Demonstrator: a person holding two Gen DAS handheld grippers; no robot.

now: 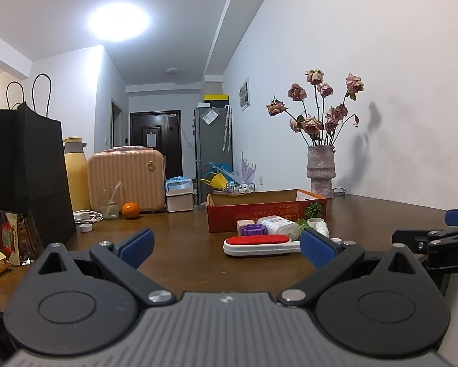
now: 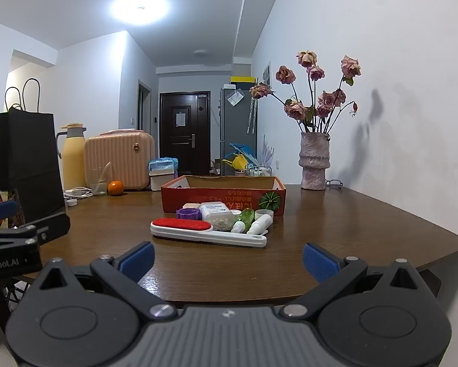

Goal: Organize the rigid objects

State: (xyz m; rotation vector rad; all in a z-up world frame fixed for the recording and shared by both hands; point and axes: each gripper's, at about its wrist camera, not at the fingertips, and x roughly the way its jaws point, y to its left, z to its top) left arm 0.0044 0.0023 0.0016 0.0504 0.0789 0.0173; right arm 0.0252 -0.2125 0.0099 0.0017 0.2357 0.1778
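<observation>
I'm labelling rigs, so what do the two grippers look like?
Both the left gripper and right gripper have black linkage arms, blue ribbed pads, silver screws and a grey ribbed body. White lettering marks each gripper's side.

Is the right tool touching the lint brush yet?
Apart. The right wrist view shows bare table between the open right tool and the lint brush.

White lettering "DA" runs off the frame edge on the right gripper (image 1: 443,244); the left gripper (image 2: 11,263) carries mirrored lettering. Upside-down Asian script marks the orange cardboard box (image 2: 222,198), illegible.
</observation>
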